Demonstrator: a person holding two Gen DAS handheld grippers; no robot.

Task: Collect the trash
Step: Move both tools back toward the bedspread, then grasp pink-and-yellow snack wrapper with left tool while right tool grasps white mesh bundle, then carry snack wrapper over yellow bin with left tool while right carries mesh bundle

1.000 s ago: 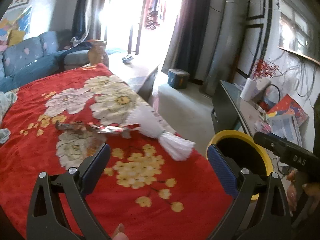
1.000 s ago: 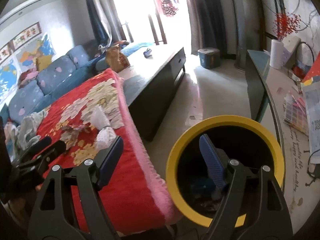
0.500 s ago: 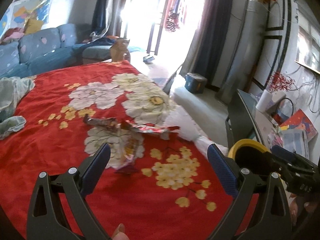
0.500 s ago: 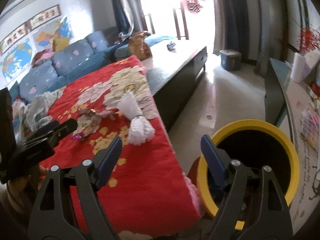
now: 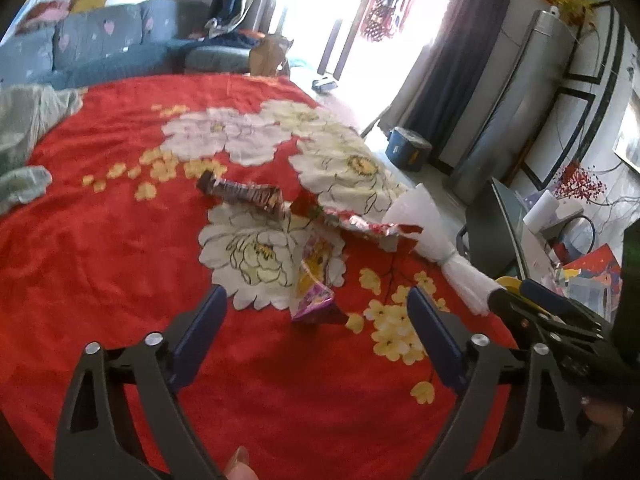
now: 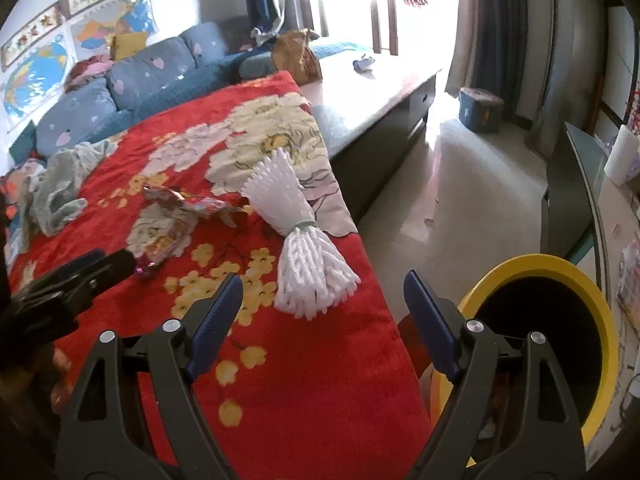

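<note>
Trash lies on a red flowered blanket (image 5: pixel 100 240): a dark snack wrapper (image 5: pixel 244 194), a silver-red foil wrapper (image 5: pixel 360 222), a yellow-pink wrapper (image 5: pixel 314 280) and a white foam-net bundle (image 5: pixel 436 240). My left gripper (image 5: pixel 316 336) is open and empty, just short of the yellow-pink wrapper. My right gripper (image 6: pixel 322 312) is open and empty, just short of the foam-net bundle (image 6: pixel 300 236). The wrappers (image 6: pixel 176 220) lie left of the bundle. A yellow-rimmed black bin (image 6: pixel 592 300) stands on the floor to the right of the blanket's edge.
Crumpled grey-green cloth (image 6: pixel 60 184) lies at the blanket's left. A blue sofa (image 6: pixel 140 76) stands behind. A dark low table (image 6: pixel 380 92) with a brown paper bag (image 6: pixel 296 56) lies beyond the blanket. A cluttered desk (image 5: pixel 560 248) is to the right.
Both grippers swung left from the bin toward the blanket. The wrappers now sit before the left gripper, the foam-net bundle before the right. Both stayed open.
</note>
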